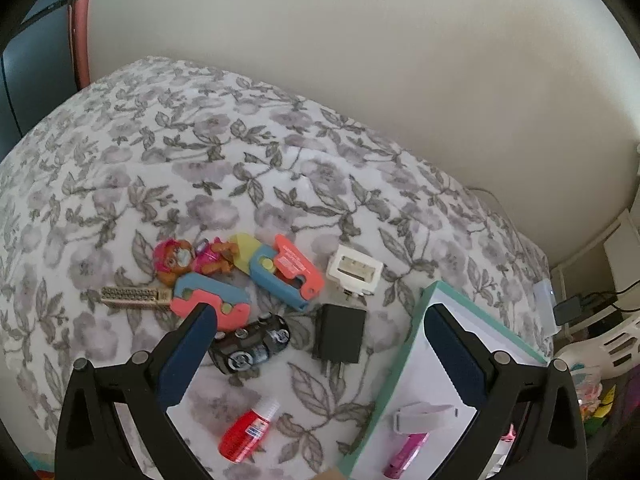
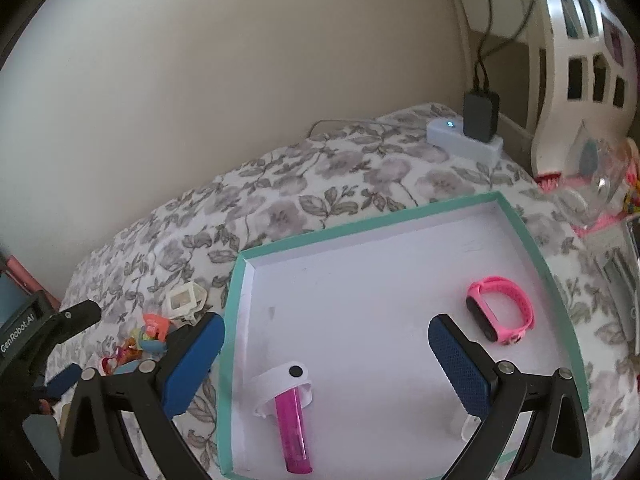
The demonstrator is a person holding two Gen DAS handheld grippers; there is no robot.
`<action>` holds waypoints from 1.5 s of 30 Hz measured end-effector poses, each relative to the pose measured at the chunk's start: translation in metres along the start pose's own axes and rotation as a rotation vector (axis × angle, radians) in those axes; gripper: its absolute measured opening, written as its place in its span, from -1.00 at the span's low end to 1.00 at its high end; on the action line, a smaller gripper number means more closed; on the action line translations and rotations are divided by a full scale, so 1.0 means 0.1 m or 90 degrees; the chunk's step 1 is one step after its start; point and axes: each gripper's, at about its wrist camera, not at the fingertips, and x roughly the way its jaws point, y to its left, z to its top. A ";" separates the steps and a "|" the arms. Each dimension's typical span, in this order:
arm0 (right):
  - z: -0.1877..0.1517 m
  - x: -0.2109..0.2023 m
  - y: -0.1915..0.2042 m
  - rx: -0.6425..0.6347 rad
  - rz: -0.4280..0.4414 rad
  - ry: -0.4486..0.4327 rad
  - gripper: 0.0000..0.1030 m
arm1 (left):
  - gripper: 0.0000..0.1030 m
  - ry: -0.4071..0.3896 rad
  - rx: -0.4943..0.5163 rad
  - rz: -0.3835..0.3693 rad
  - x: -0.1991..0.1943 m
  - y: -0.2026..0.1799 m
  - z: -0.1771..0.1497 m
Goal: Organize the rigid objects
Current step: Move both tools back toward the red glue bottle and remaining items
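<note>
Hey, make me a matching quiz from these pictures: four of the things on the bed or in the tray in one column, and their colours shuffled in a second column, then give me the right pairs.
Things:
1. Toy car
2. Fitness band
3. Small bottle with a white cap
4. Rim of the tray

Colours:
A. Teal
B. Red
C. Black
D. Pink

Pairs: 1-C, 2-D, 3-B, 4-A.
</note>
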 end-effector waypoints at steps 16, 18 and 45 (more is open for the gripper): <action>-0.21 -0.07 1.07 -0.196 0.079 -0.045 1.00 | 1.00 -0.112 -0.014 0.075 -0.29 0.81 0.34; -0.31 -0.02 1.25 -0.228 0.099 -0.021 1.00 | 1.00 -0.091 -0.028 0.097 -0.18 1.08 0.34; -1.19 0.61 1.75 -0.353 0.113 0.261 0.54 | 1.00 0.110 0.011 0.116 0.70 1.63 0.08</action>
